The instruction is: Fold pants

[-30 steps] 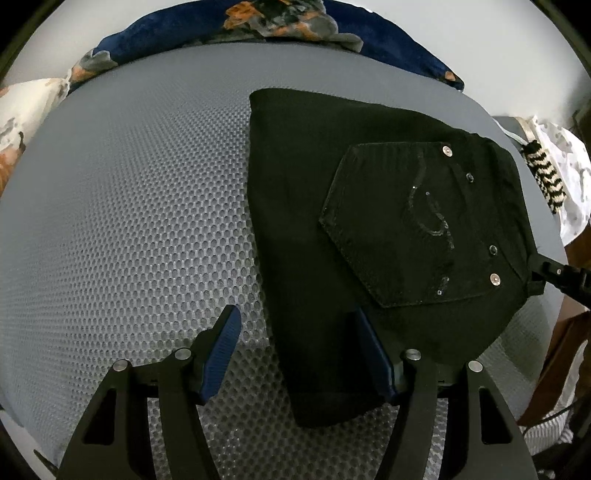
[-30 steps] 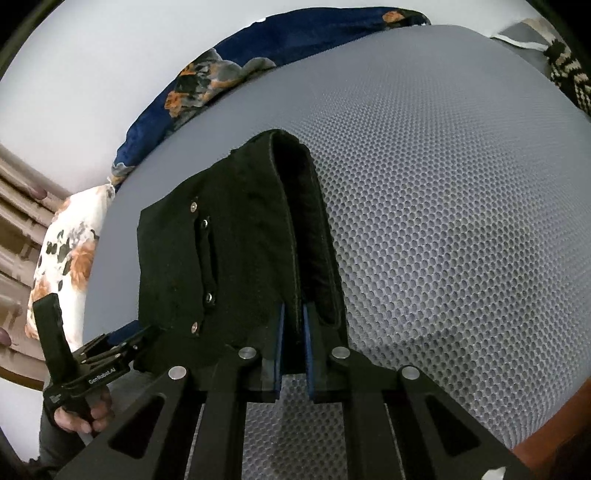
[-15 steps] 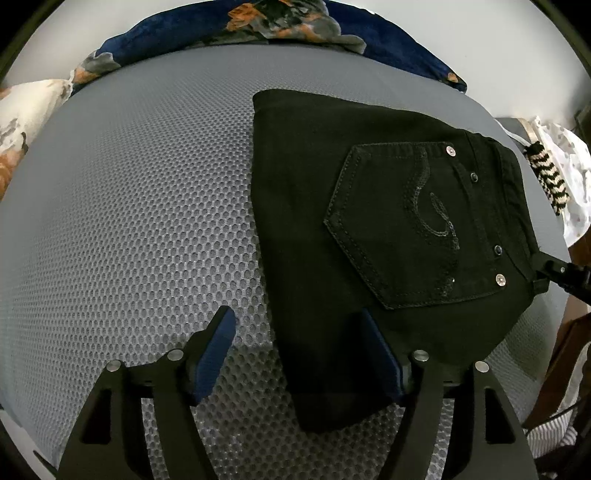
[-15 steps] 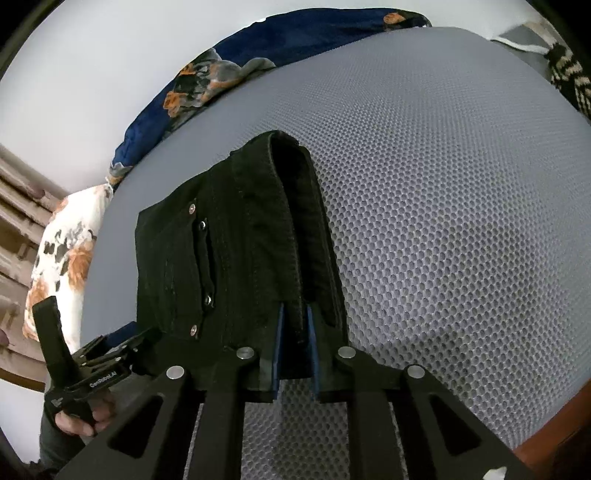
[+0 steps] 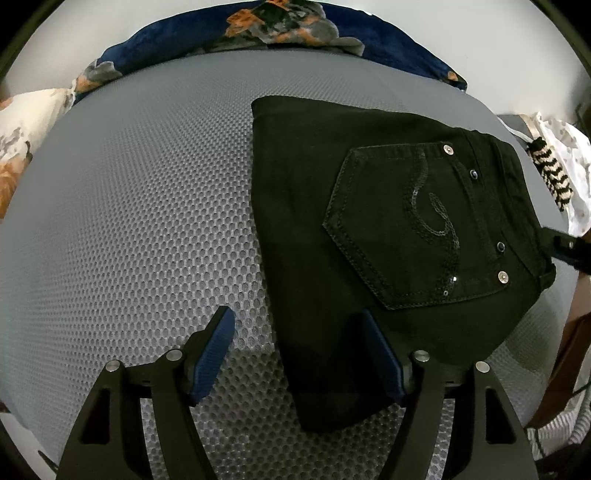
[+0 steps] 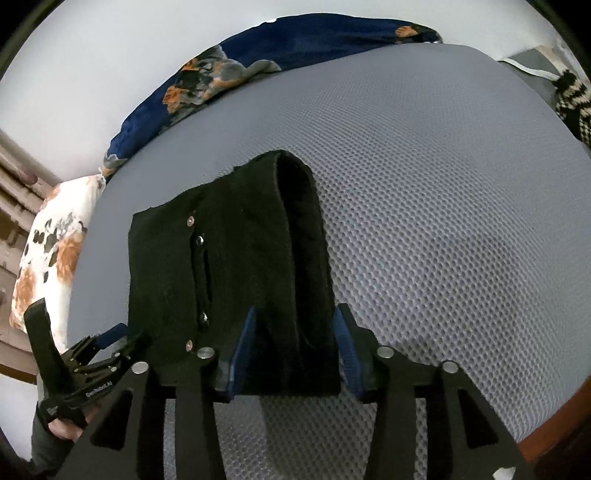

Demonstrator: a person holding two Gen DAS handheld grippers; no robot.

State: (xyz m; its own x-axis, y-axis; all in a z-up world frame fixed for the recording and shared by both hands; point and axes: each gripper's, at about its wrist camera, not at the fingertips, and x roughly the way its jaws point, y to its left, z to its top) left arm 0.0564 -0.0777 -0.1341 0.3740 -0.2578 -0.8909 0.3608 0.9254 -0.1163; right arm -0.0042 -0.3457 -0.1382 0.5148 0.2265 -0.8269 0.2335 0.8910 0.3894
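Note:
Black pants (image 5: pixel 369 229) lie folded into a thick stack on the grey mesh mattress (image 5: pixel 140 221), back pocket with a sequin swirl facing up. My left gripper (image 5: pixel 299 354) is open, its jaws astride the stack's near left corner. In the right wrist view the pants (image 6: pixel 240 258) show their waistband edge. My right gripper (image 6: pixel 291 347) is open, its blue pads on either side of the folded waistband edge without pinching it. The left gripper also shows in the right wrist view (image 6: pixel 107 350), at the stack's left corner.
A navy floral blanket (image 5: pixel 266 29) lies along the mattress's far edge. A white floral pillow (image 6: pixel 44 254) sits at the left. A black-and-white knit item (image 5: pixel 552 173) and pale cloth lie off the right side. A wooden bed frame edge (image 6: pixel 554 424) shows at the right.
My right gripper has opened and let go of the waistband edge it was pinching. The left gripper stayed open and drew back slightly; the pants lie settled.

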